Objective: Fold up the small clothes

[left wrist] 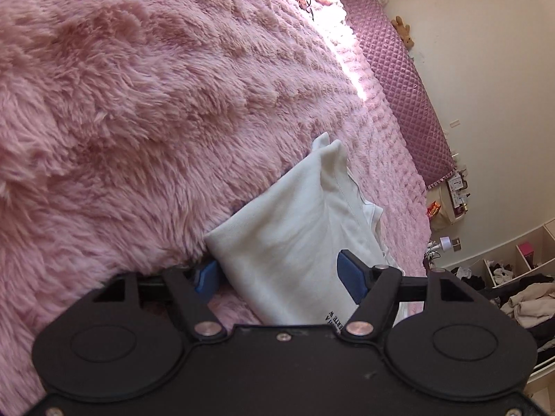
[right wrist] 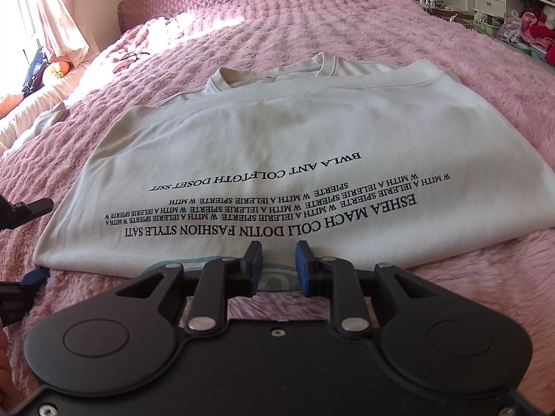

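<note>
White folded T-shirt (right wrist: 242,145) lay on pink blanket (right wrist: 416,55); left gripper (left wrist: 281,274) gaped wide around shirt edge, right gripper (right wrist: 277,263) pinched near edge.

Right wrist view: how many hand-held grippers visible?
2. The right hand-held gripper is at bottom centre, at the shirt's near edge. The left hand-held gripper pokes in at the left edge, by the shirt's corner, mostly out of frame.

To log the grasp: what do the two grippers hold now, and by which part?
Left gripper: nothing; jaws open astride a fold of the shirt. Right gripper: nearly closed at the shirt's near edge; a pinch cannot be told.
</note>
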{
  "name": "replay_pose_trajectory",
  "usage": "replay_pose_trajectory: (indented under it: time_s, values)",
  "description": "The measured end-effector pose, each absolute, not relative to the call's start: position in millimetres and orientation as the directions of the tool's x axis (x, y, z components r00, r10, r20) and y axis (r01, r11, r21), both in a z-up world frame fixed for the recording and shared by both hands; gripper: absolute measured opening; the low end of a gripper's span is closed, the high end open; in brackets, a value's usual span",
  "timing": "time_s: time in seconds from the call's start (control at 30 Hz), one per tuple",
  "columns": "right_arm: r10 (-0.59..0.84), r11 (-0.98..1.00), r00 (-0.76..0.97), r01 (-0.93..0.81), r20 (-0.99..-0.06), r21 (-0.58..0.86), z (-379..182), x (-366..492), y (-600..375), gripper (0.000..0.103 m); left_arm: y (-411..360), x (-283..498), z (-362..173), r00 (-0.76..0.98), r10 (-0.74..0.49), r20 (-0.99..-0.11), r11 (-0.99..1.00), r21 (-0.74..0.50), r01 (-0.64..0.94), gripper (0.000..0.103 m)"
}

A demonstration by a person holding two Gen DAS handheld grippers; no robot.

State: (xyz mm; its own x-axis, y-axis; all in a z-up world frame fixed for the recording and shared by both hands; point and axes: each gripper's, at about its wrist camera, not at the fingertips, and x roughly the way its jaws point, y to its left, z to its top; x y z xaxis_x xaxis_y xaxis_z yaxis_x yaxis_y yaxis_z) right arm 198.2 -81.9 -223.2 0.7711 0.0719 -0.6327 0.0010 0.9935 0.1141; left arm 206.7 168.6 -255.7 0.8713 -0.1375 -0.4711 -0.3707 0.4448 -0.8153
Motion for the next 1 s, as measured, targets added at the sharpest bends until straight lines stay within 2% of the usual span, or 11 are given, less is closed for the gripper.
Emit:
replay_pose_trajectory:
  time_s: [0.2,0.27,0.33,0.4,0.43,0.73,0.83,0.87,0.93,1.0]
  values:
    - [0.064,0.995,0.774,-0.004,-0.630,0.095,-225,198,-80,0.019,171,218,-265,0.892,-0.141,-0.429,0.355,-0.863,-0.359,0.066]
    - [0.064,0.995,0.774,-0.005,-0.630,0.096,-225,198,-79,0.019,172,214,-268,0.894,-0.142,-0.426,0.356,-0.864,-0.355,0.058]
    - [0.063,0.996,0.775,-0.004,-0.629,0.094,-226,198,-79,0.019,175,210,-270,0.883,-0.138,-0.448,0.354,-0.855,-0.378,0.034]
    - [0.057,0.996,0.778,-0.004,-0.625,0.087,-227,198,-78,0.019,178,206,-274,0.878,-0.135,-0.458,0.330,-0.857,-0.396,0.018]
    - [0.054,0.997,0.781,-0.005,-0.622,0.080,-228,197,-77,0.019,180,201,-276,0.882,-0.132,-0.452,0.318,-0.862,-0.395,0.014]
    - [0.035,0.999,0.809,-0.015,-0.586,0.039,-233,190,-73,0.019,168,201,-258,0.885,-0.096,-0.456,0.392,-0.834,-0.388,0.010]
    - [0.029,0.997,0.828,0.013,-0.559,0.072,-220,180,-83,0.021,165,206,-246,0.883,-0.092,-0.460,0.441,-0.814,-0.378,0.010]
    - [-0.010,0.995,0.844,0.064,-0.536,0.082,-213,175,-92,0.025,164,207,-243,0.884,-0.091,-0.459,0.455,-0.809,-0.373,0.010]
    - [-0.105,0.982,0.858,0.170,-0.502,0.084,-202,167,-112,0.048,162,209,-238,0.886,-0.091,-0.454,0.477,-0.801,-0.361,0.010]
    - [-0.181,0.963,0.856,0.254,-0.484,0.089,-193,162,-141,0.048,158,211,-231,0.895,-0.102,-0.435,0.495,-0.802,-0.333,0.009]
